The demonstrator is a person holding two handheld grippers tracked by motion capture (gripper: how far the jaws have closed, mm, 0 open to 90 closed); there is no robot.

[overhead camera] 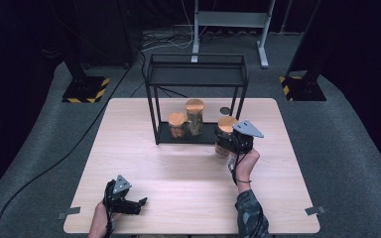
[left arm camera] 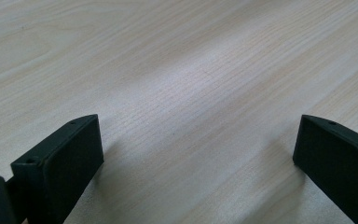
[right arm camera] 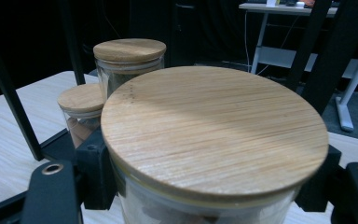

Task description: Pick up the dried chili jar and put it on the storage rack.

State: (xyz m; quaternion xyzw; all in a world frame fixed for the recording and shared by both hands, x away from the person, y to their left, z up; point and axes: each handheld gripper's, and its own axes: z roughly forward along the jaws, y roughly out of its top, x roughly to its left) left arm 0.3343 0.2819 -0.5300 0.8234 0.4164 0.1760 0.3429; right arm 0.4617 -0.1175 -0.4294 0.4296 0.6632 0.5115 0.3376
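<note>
A glass jar with a wooden lid [overhead camera: 225,124] sits just off the right front corner of the black wire rack [overhead camera: 196,74], with my right gripper [overhead camera: 226,143] shut on its glass body. In the right gripper view the lid [right arm camera: 214,126] is close up, a black jaw on each side of it. A tall jar [overhead camera: 195,116] and a short jar [overhead camera: 177,125] stand on the rack's bottom shelf; the tall jar [right arm camera: 129,53] and short jar [right arm camera: 80,100] are behind the held one. My left gripper [overhead camera: 140,203] rests open near the table's front left, its jaws [left arm camera: 196,154] wide over bare wood.
The wooden table [overhead camera: 144,163] has bare room in the middle and on the left. A small dark round spot [overhead camera: 224,110] lies behind the held jar. On the floor are striped stand bases [overhead camera: 85,90], cables and a grey desk frame [overhead camera: 230,20].
</note>
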